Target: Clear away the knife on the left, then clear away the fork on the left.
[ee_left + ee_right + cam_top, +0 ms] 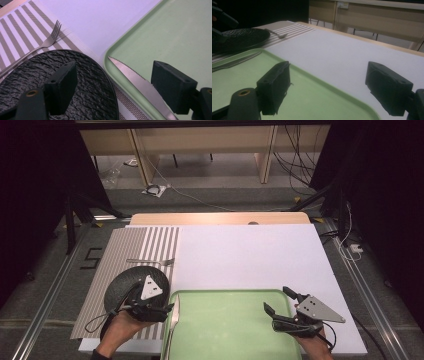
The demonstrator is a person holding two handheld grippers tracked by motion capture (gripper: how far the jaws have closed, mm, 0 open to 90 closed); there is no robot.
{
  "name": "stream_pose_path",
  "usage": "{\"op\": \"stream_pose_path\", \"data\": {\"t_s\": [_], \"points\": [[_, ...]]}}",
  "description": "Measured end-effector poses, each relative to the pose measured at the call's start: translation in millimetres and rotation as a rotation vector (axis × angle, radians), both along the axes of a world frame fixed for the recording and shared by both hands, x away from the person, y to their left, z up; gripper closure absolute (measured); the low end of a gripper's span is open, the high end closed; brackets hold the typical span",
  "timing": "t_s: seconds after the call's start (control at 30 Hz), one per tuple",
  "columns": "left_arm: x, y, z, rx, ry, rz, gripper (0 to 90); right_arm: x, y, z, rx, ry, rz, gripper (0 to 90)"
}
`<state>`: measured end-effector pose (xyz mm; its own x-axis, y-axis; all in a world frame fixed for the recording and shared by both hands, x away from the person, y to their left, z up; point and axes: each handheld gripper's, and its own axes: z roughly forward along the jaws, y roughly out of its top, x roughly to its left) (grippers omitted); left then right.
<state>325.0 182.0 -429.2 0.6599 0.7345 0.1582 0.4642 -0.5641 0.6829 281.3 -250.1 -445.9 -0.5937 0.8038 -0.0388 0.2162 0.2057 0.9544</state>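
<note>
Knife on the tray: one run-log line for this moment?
knife: on green tray, left edge | left hand-held gripper: open, astride knife | right hand-held gripper: open, empty

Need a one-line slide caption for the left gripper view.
Open left gripper poised over a knife lying at the green tray's edge, beside a black plate and fork.

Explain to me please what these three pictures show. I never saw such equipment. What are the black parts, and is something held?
A person sits at a table, each hand holding a tool with two black tongs. The high view looks down from above: left tongs, right tongs. The other two pictures come from cameras riding on each tool. On the table lie a striped placemat with a black plate and a fork, and a green tray with a knife along its left edge. Both tongs are open and hold nothing; the left ones hover over the knife.
</note>
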Motion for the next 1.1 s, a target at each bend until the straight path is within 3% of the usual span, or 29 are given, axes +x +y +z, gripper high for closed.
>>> {"op": "stream_pose_path", "data": {"t_s": [0.1, 0.57, 1.1], "points": [[0.9, 2.5, 0.8, -0.018, 0.006, 0.005, 20.7, 0.4, 0.2, 0.0, 0.004, -0.005, 0.001, 20.9], [14.0, 7.4, 2.2, -0.002, -0.018, 0.028, 21.1, 1.5, 0.7, -1.1, 0.004, -0.002, 0.007, 20.8], [48.9, 28.5, 3.5, 0.047, -0.019, 0.091, 22.2, 1.1, 1.7, -1.6, 0.004, -0.003, 0.003, 20.8]]}}
